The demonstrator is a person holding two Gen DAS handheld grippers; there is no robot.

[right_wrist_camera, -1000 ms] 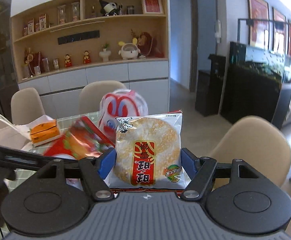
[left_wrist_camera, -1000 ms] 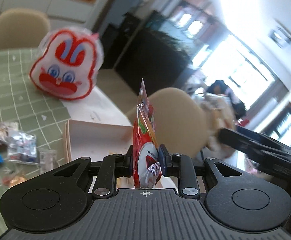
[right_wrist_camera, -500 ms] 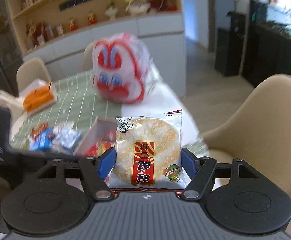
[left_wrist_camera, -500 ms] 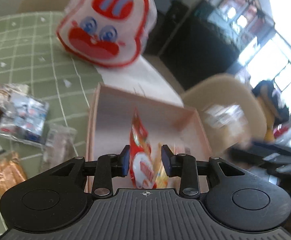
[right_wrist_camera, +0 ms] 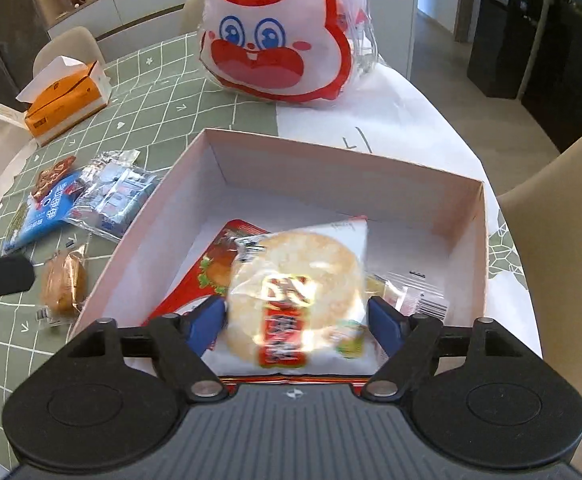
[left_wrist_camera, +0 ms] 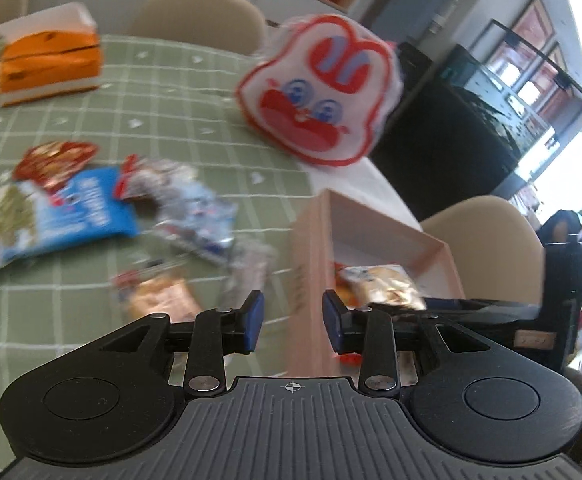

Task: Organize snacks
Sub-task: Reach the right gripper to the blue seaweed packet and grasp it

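Now that the left gripper (left_wrist_camera: pixel 291 316) gapes empty, red packet (right_wrist_camera: pixel 211 276) boxed, the right gripper (right_wrist_camera: pixel 295 320) apparently loosens round the cracker (right_wrist_camera: pixel 295 276) over the box (right_wrist_camera: pixel 331 160).

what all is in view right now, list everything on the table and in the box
box: 1, pink card, open, near table edge
rice cracker pack: 1, clear with red label, over the box between the right gripper's fingers
red snack pack: 1, red, lying in the box under the cracker
clear small packet: 1, in the box, right side
rabbit bag: 1, white and red, behind the box
tissue box: 1, orange and white, far left
blue snack pack: 1, left of the box
clear multi-pack: 1, blue and white, beside the box
small cake packet: 1, brown, left of the box
tablecloth: green, white grid
left gripper: open, empty
right gripper: around the cracker pack
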